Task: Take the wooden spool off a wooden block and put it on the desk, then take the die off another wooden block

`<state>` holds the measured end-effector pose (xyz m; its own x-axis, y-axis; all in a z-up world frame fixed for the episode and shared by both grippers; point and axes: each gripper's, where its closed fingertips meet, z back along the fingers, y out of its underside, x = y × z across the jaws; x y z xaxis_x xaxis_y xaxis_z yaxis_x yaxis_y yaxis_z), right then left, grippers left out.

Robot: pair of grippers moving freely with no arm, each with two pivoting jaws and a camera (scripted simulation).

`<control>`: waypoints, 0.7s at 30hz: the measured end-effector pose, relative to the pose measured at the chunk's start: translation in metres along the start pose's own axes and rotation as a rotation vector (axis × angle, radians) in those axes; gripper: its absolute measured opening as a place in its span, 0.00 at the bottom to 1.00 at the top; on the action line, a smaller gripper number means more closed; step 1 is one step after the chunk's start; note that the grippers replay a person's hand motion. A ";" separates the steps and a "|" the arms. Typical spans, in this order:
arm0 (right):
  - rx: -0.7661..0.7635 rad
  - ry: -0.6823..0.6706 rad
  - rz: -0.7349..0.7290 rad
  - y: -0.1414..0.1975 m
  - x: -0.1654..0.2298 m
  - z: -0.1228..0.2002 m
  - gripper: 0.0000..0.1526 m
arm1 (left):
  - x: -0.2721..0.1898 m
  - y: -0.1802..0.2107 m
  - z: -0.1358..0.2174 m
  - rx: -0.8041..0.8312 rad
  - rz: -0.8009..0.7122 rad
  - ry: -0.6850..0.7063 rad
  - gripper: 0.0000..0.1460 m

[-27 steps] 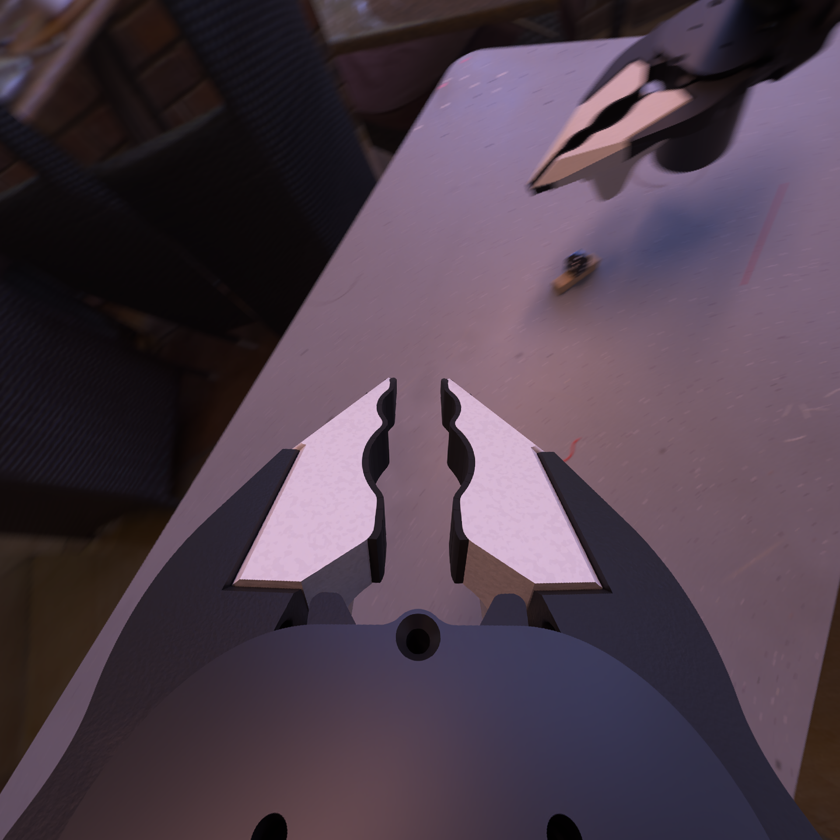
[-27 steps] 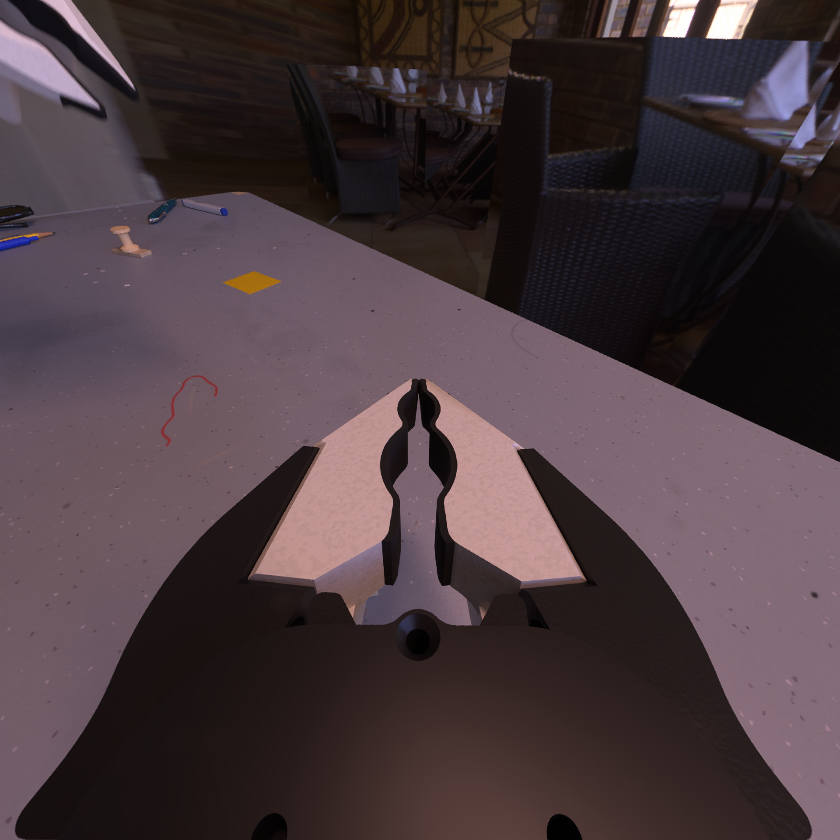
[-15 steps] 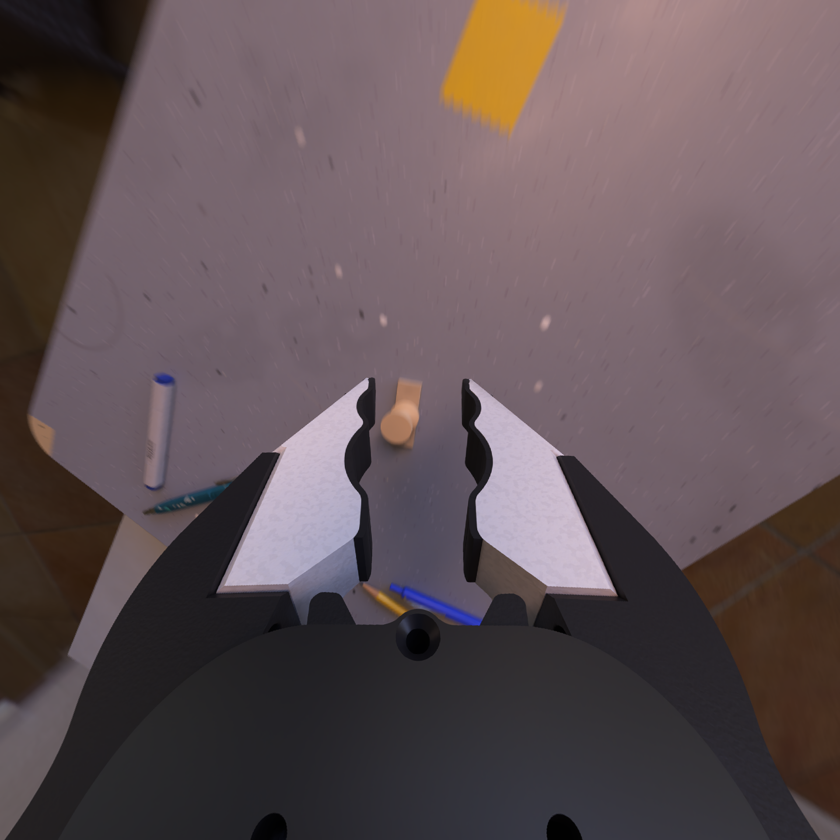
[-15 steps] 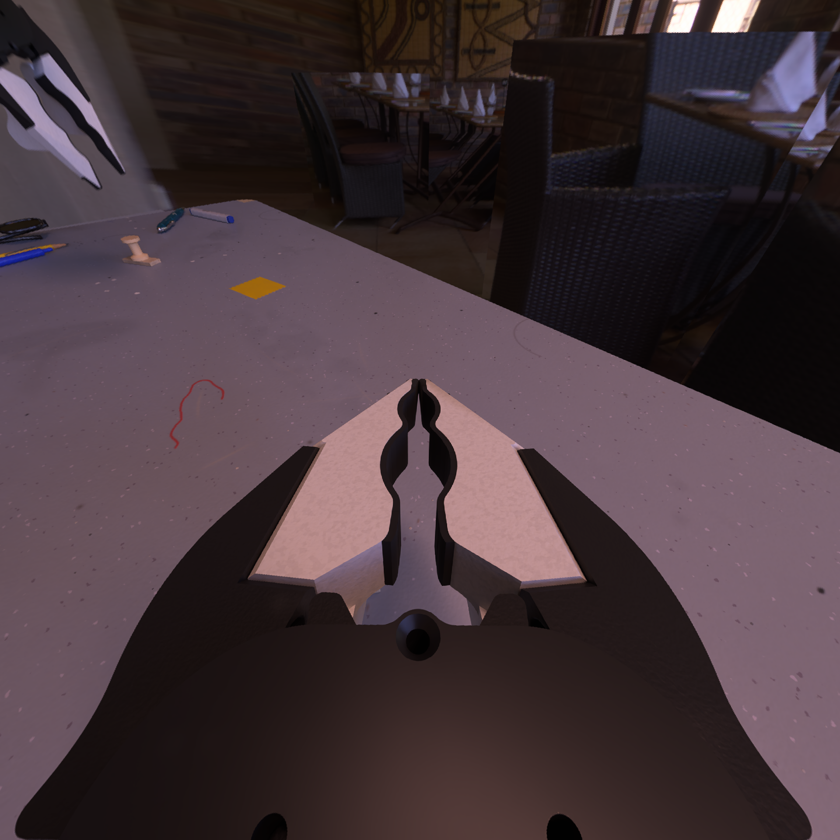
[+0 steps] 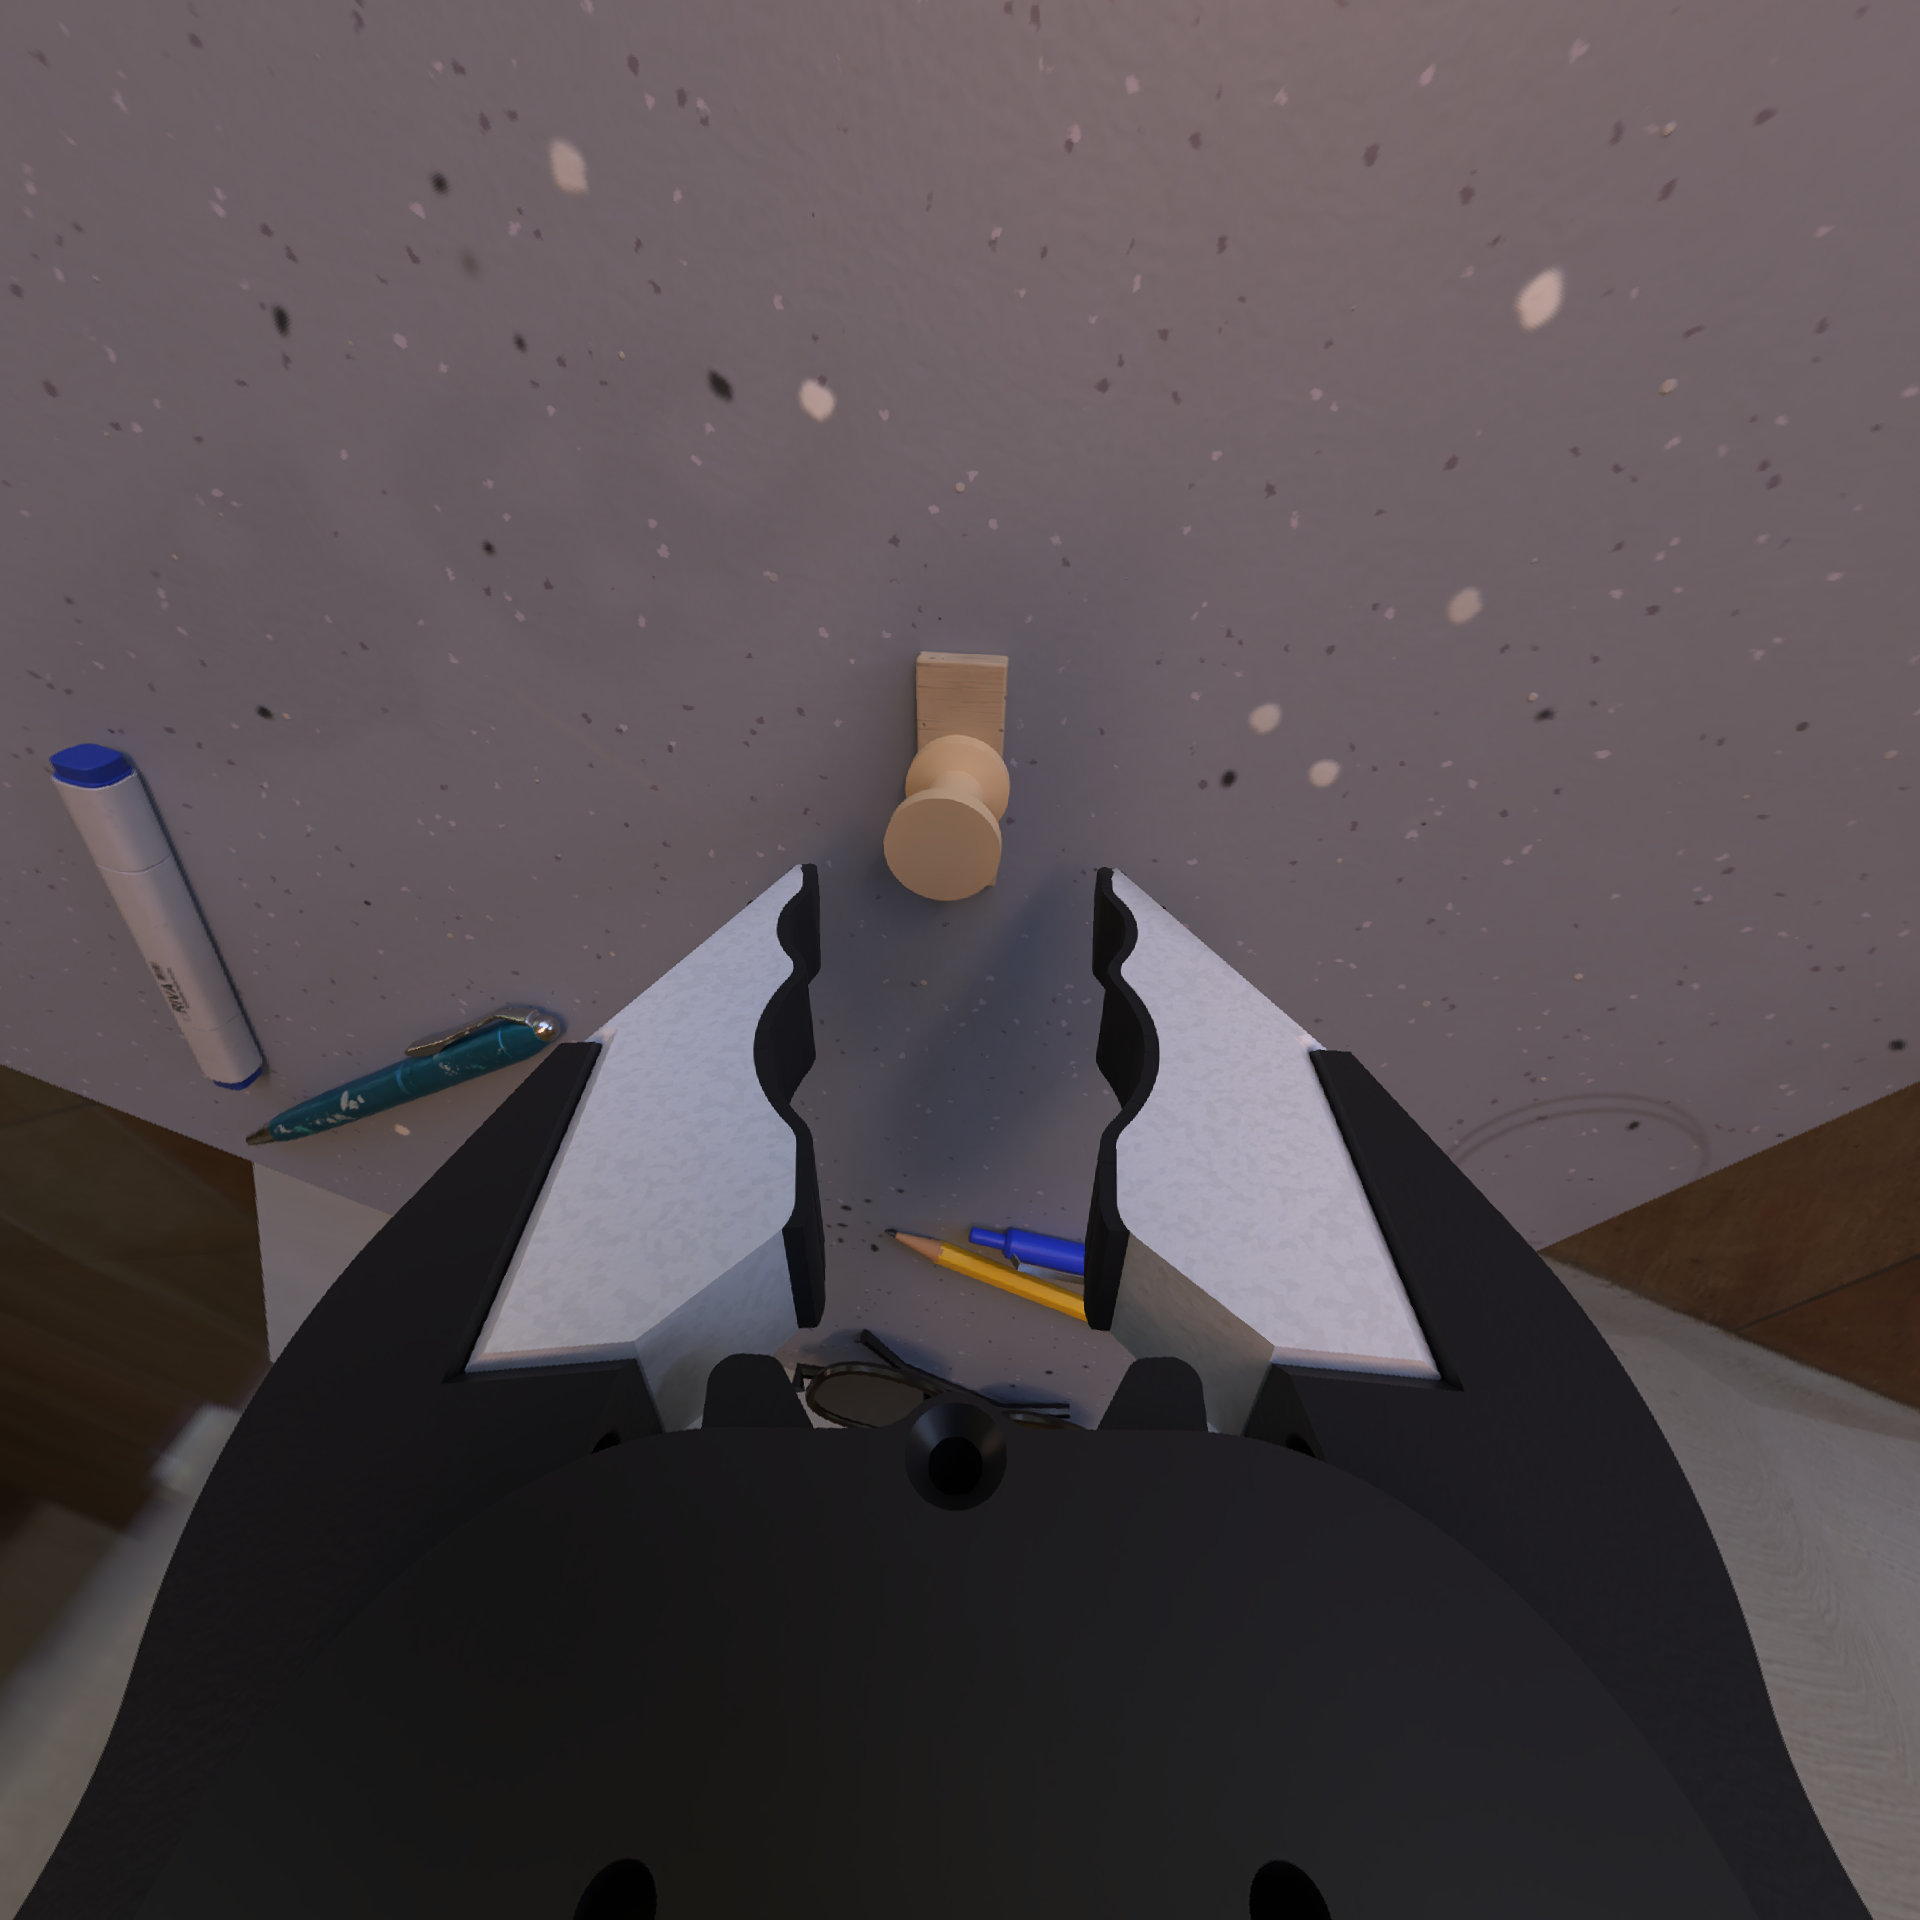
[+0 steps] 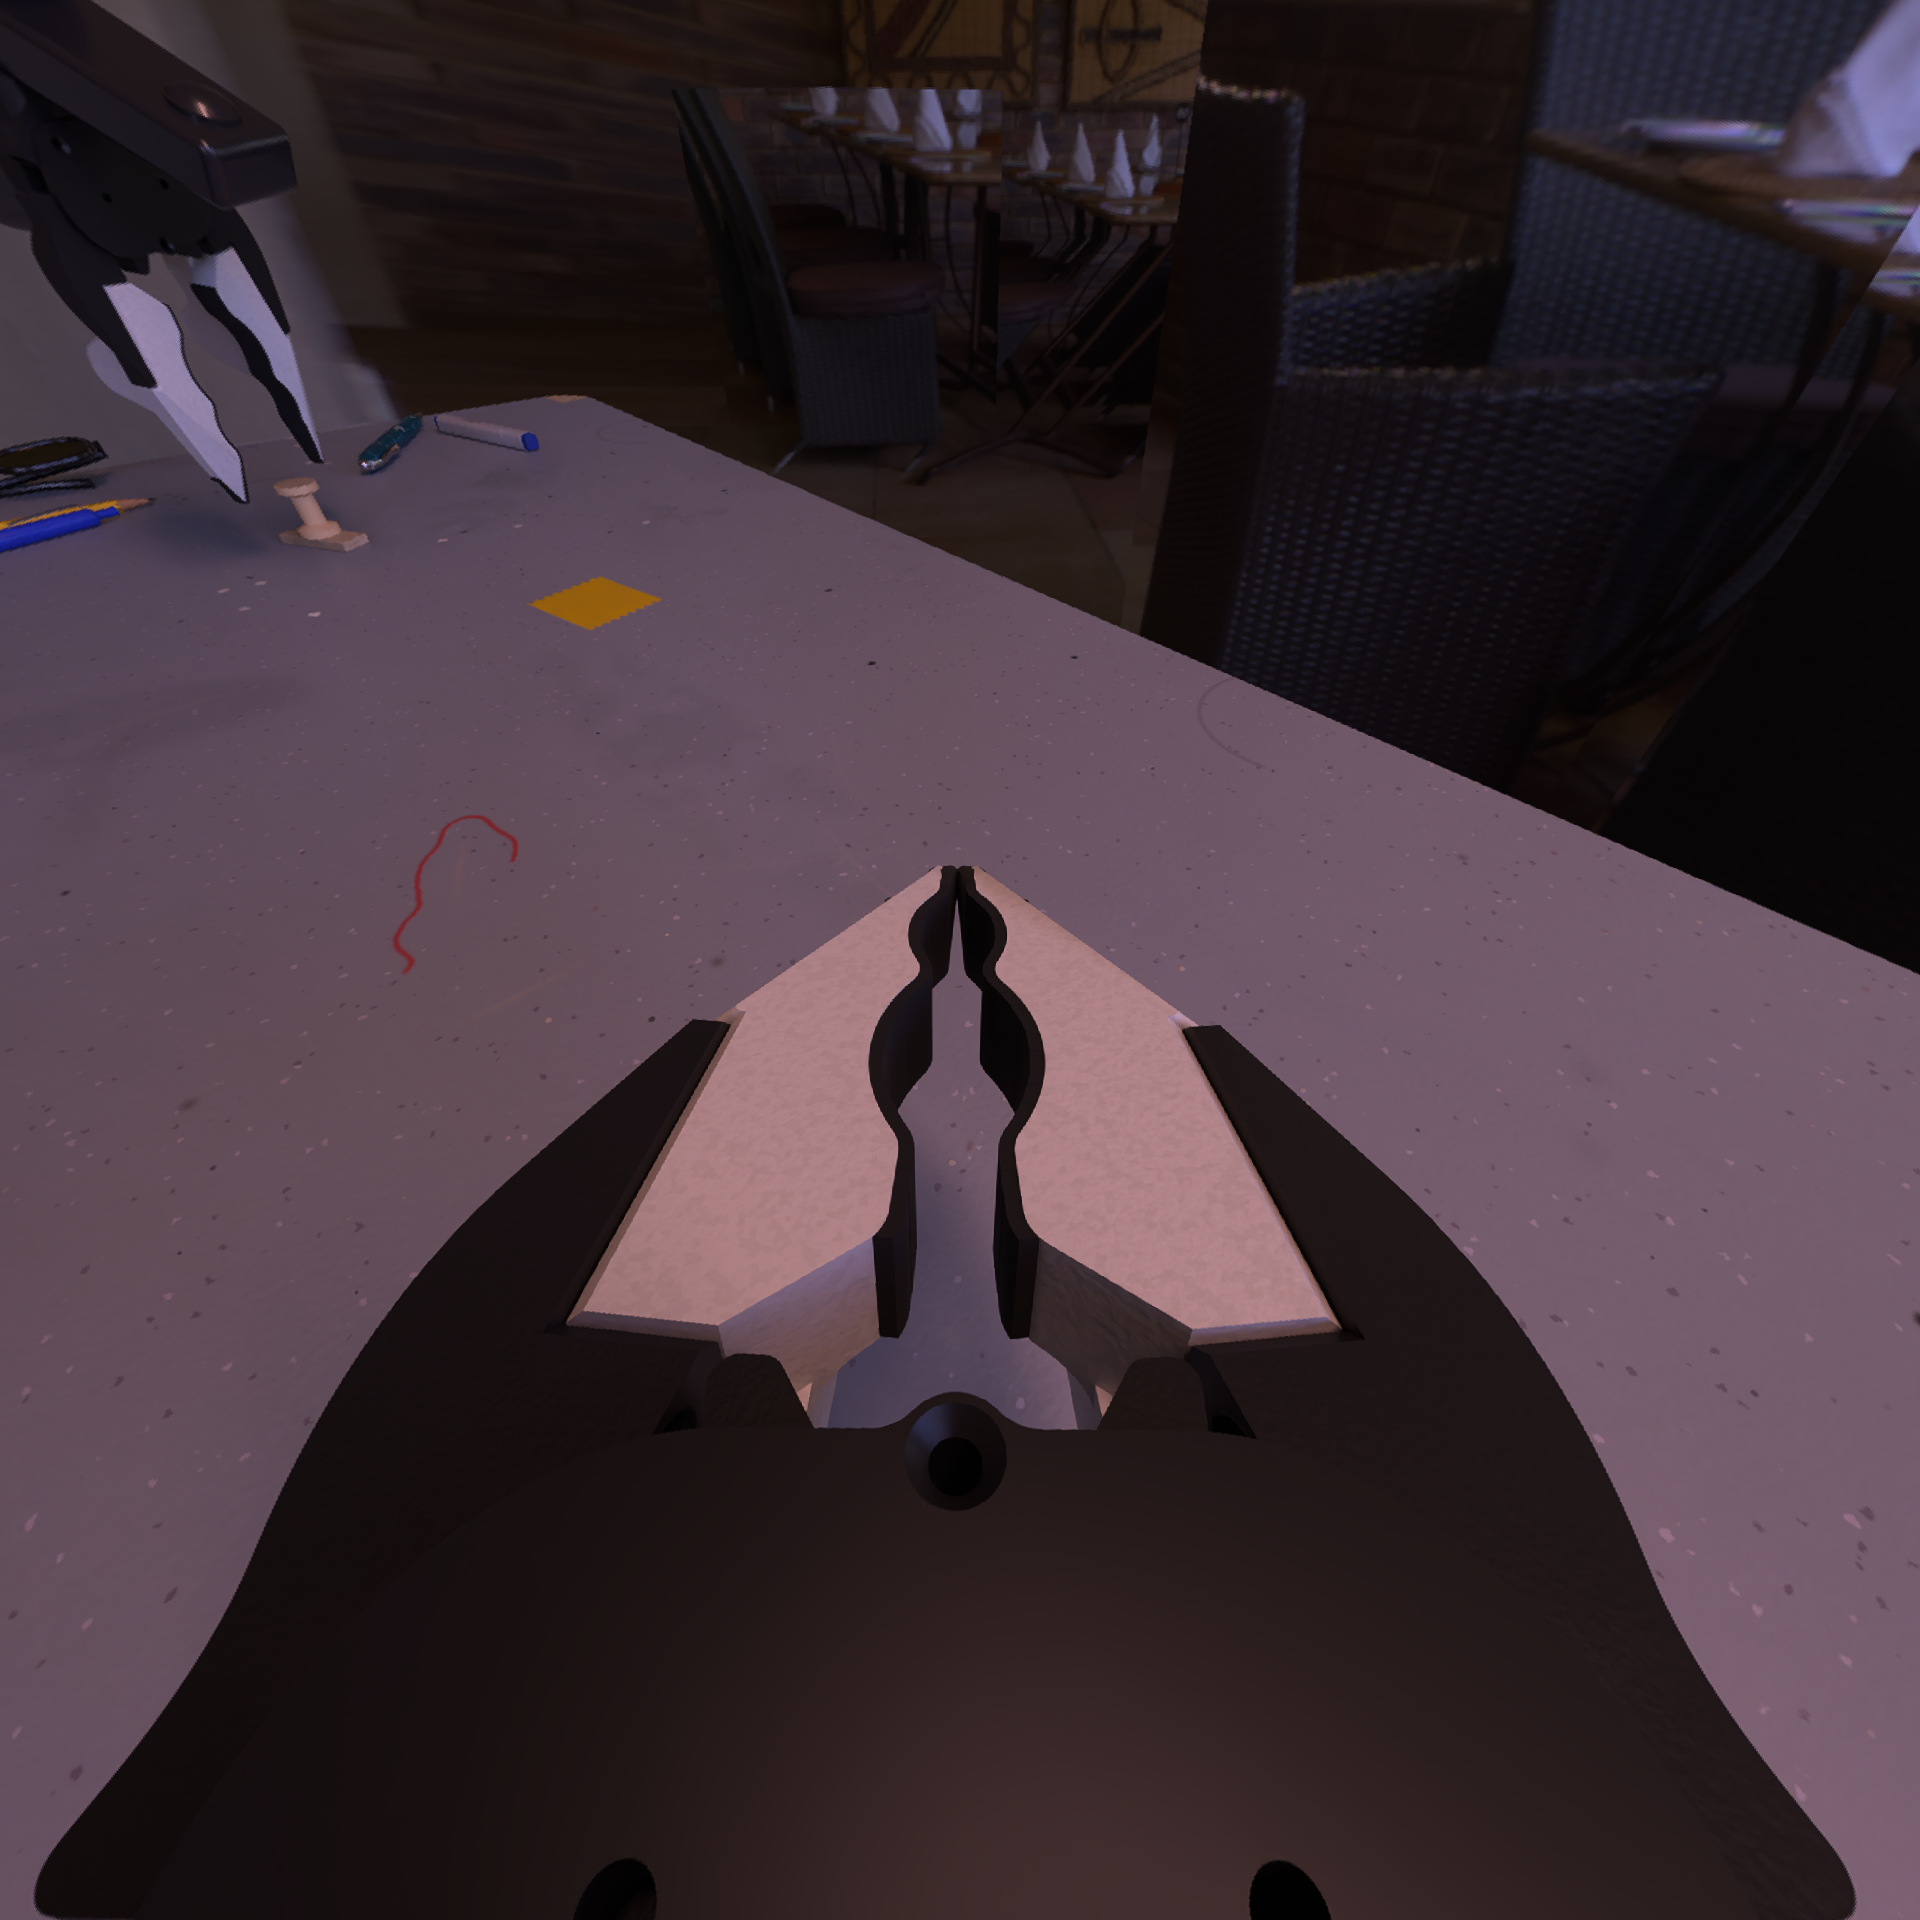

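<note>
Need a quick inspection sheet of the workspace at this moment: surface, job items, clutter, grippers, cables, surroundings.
Surface: grey speckled desk, red scribble, yellow square.
Job's things: wooden spool upright on its wooden block; die not in view.
Clutter: marker, teal pen, pencil, blue pen, glasses.
Grippers: left gripper open above the spool; right gripper shut, empty.
Cables: nothing seen.
Surroundings: wicker chairs, set tables.
</note>
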<state>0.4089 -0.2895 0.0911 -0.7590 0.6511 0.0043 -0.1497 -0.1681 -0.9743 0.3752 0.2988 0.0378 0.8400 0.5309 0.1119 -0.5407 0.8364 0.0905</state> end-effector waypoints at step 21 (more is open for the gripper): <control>0.017 -0.021 0.020 0.003 0.005 -0.002 0.00 | -0.091 -0.148 0.116 -0.236 -0.366 -0.119 0.16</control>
<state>0.4064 -0.2854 0.0878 -0.7753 0.6315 -0.0102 -0.1449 -0.1936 -0.9703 0.3740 0.1109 0.1289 0.9555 0.1863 0.2289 -0.1720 0.9818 -0.0809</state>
